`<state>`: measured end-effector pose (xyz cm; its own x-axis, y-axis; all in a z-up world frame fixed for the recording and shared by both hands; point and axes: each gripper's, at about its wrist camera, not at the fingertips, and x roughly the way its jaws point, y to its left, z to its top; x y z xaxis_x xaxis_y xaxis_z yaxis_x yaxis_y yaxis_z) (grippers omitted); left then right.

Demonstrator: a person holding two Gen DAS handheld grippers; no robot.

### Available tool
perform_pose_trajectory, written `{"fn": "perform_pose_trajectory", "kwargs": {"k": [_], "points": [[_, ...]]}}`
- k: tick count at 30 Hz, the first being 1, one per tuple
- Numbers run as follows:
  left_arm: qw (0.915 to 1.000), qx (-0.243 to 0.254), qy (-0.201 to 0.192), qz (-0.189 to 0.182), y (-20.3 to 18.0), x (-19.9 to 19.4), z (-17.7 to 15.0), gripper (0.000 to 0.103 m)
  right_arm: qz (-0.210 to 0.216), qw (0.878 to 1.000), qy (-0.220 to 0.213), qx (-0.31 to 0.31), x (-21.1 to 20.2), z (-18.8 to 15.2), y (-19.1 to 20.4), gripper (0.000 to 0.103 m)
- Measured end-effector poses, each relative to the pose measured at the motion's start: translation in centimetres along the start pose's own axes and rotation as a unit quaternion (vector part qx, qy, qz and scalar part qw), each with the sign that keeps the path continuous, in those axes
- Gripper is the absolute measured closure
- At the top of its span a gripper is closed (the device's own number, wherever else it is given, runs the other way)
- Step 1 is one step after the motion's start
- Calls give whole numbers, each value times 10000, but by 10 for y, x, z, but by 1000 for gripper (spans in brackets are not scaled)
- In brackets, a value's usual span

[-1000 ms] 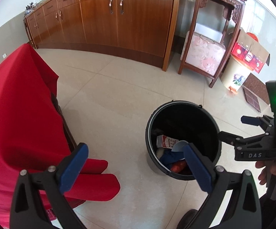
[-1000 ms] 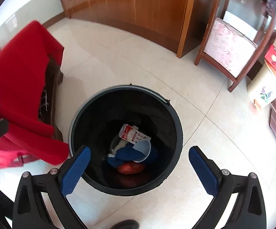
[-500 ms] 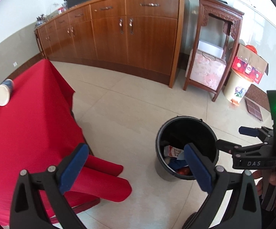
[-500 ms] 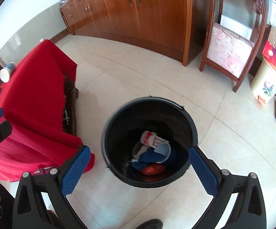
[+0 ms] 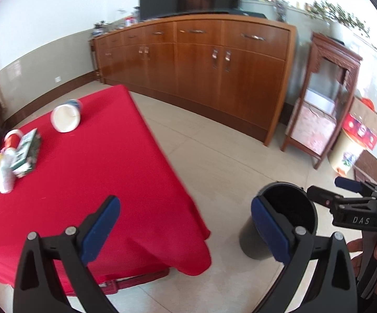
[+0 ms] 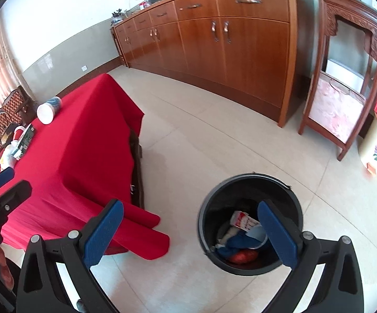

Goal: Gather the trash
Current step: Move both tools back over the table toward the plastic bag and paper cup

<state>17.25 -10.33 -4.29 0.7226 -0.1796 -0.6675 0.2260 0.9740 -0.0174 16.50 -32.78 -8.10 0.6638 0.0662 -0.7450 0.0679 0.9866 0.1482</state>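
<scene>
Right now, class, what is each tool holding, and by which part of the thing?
Nothing is held. The left tool and the right tool both stand open and empty, beside the red-clothed table and above the round black bin.

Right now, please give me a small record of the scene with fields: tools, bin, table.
left tool: open, empty, facing the table
right tool: open, empty, near the bin
bin: black, on the floor, holds a carton, blue and red trash
table: red cloth; tipped paper cup, green box, small items at the far left
</scene>
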Motion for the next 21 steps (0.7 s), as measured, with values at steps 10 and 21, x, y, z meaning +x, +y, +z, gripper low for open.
{"fn": "perform_pose_trajectory", "kwargs": {"k": [10,21], "points": [[9961,-575,-289,609,69,-35,-14,2,69,9964,-44,-847,5,9,83,0],[9797,-1415,-482,1334,164,-67,-43,2,724,9865,-288,-1443,9,20,166,0]]}}
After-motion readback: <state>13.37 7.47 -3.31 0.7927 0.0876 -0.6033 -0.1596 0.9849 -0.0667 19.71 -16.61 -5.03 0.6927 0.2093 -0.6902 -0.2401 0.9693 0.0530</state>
